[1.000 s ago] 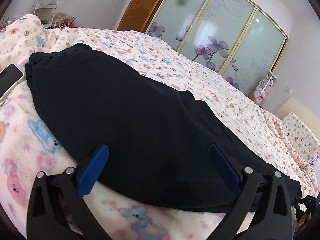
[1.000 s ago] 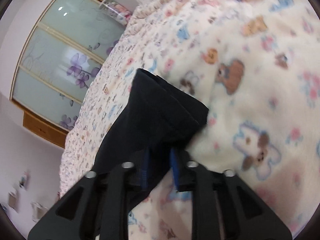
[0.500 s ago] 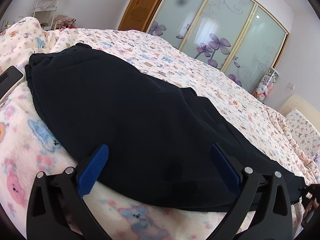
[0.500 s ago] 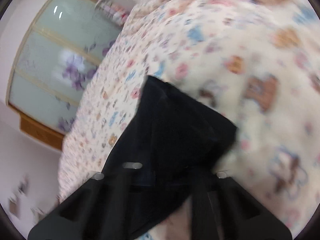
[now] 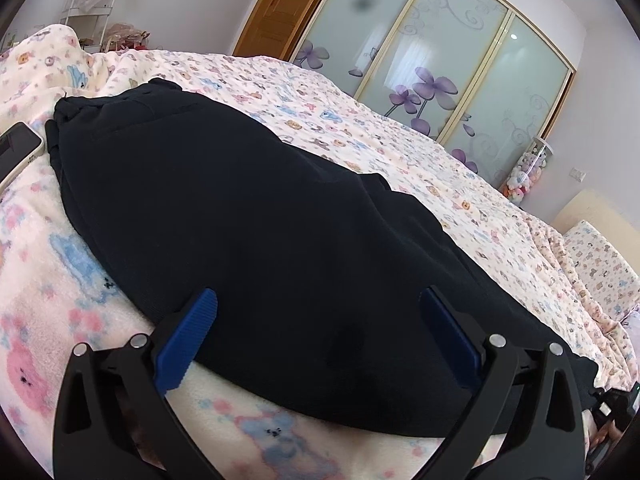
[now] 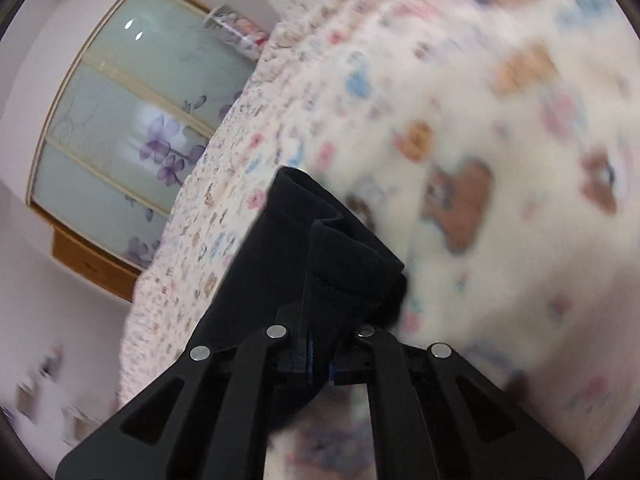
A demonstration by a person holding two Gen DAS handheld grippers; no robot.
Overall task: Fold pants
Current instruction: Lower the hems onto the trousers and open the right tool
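Black pants (image 5: 256,216) lie flat along the bed, waistband at the far left, legs running to the right. My left gripper (image 5: 320,332) is open, its blue pads wide apart, just above the near edge of the pants at mid length. My right gripper (image 6: 320,356) is shut on the leg hem end of the pants (image 6: 320,248) and holds it lifted off the blanket; the cuffs stick out beyond the fingers. The right gripper also shows in the left wrist view (image 5: 608,412) at the far right edge.
The bed is covered by a cream blanket with bear prints (image 5: 400,136). A phone (image 5: 16,148) lies by the waistband at the left. A pillow (image 5: 604,256) is at the far right. Wardrobe doors with purple flowers (image 5: 440,52) stand behind the bed.
My right gripper has lifted and swung with the leg hems in it, the view blurring. My left gripper has stayed open and nearly still over the pants.
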